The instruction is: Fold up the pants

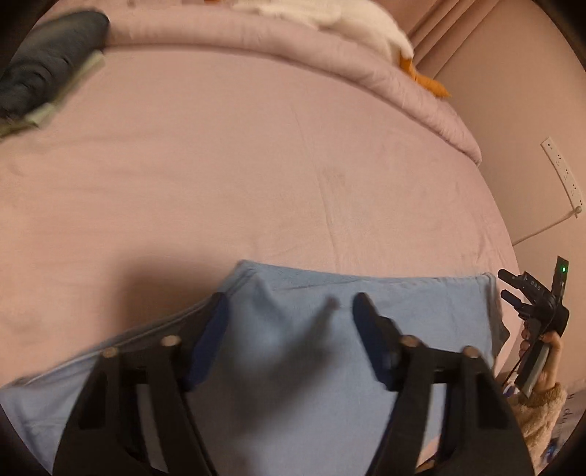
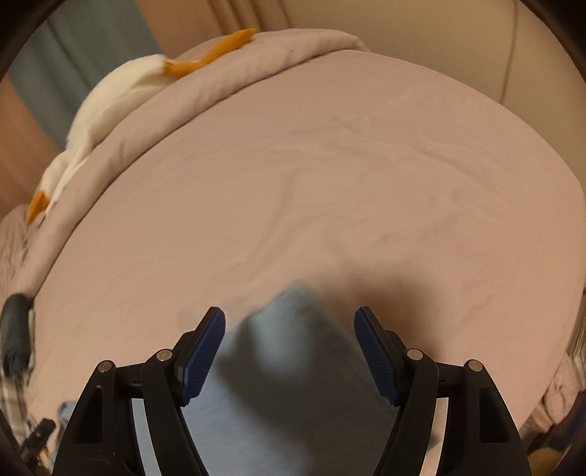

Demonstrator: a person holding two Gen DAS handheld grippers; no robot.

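Note:
Light blue pants (image 1: 293,351) lie flat on the pink bed sheet (image 1: 256,183) at the near edge. My left gripper (image 1: 289,304) is open, hovering over the pants with nothing between its blue pads. In the left wrist view the right gripper (image 1: 507,285) shows at the far right, held in a hand just off the pants' right corner. In the right wrist view my right gripper (image 2: 289,315) is open above a corner of the pants (image 2: 285,351), which looks blurred. Whether the fingers touch the cloth cannot be told.
A rolled pink duvet (image 1: 256,36) runs along the far side of the bed, with a white and orange plush toy (image 1: 366,25) on it. Dark folded clothes (image 1: 47,62) lie at the far left. A wall with a power strip (image 1: 562,172) stands to the right.

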